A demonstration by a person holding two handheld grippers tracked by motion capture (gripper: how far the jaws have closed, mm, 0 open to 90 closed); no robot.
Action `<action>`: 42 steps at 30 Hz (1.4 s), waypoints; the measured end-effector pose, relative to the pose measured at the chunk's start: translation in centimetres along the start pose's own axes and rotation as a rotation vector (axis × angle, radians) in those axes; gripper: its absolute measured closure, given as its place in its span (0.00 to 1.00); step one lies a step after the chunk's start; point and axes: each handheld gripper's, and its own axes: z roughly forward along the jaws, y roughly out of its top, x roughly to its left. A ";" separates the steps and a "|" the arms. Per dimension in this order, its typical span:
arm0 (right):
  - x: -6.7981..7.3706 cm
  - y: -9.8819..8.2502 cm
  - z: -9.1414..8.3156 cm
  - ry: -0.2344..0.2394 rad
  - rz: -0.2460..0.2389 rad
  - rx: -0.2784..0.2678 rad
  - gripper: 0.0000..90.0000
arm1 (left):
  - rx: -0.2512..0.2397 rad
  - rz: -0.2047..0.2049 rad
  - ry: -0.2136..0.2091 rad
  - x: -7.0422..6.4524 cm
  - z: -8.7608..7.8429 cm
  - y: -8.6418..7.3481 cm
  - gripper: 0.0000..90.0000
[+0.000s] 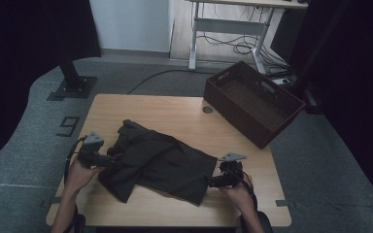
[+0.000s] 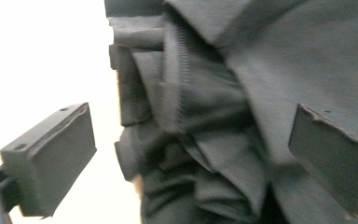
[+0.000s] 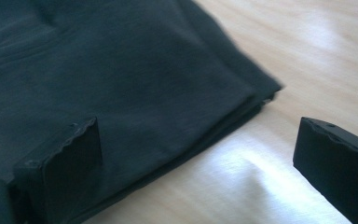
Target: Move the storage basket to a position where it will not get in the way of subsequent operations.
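Wooden table; dark garment (rumpled, flat)

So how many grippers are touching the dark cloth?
0. The left gripper is at the cloth's left edge, the right gripper at its right corner; both have open jaws that press on nothing.

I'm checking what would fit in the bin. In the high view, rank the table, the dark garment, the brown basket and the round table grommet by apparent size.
1. table
2. dark garment
3. brown basket, which looks close to the garment and sits farther from the camera, so that order is unsure
4. round grommet
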 end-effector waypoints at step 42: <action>-4.3 0.1 3.7 -0.147 0.048 0.062 0.00 | 0.084 0.009 -0.014 -4.6 1.4 -4.0 0.32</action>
